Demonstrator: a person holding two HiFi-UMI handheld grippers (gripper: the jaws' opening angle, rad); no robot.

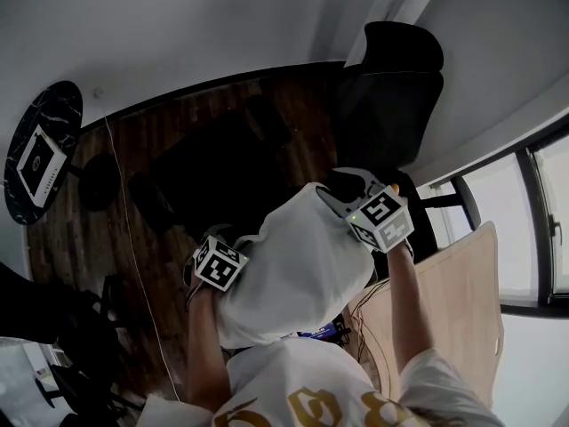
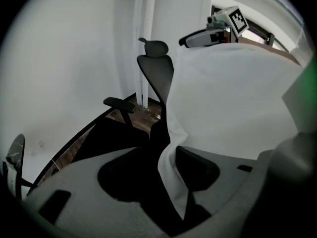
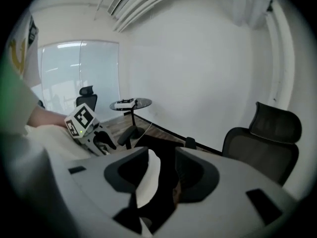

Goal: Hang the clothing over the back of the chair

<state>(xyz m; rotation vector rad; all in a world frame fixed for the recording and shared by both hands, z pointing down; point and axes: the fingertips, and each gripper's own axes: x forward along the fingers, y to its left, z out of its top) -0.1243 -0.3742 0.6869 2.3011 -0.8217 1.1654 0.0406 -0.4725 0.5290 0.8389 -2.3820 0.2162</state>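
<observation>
**Both jaws apart, clothing lying loose between them**

Nearest to us, the left gripper (image 2: 158,155) has its jaws standing apart. A narrow fold of the white clothing (image 1: 293,274) runs down the gap, lying against one jaw with nothing pinching it. Same story on the right gripper (image 3: 162,155): jaws wide, a fold hanging slack between them, no squeeze. So neither side is gripping.

From the head view the clothing sits bunched between the two grippers, right in front of us, its top edge running fairly straight from one to the other. The cloth covers whatever carries it, so we can't say whether it lies on a chair back or only rests on the jaws. Just beyond the right gripper stands the black chair (image 1: 391,87) with its headrest, on the dark wooden floor (image 1: 147,132).

We'd call this the letting-go stage of the hang. Next, we reckon, both grippers need to back straight out so the folds slip free without dragging the cloth. Then comes a check that it drapes evenly down both sides of the back.
</observation>
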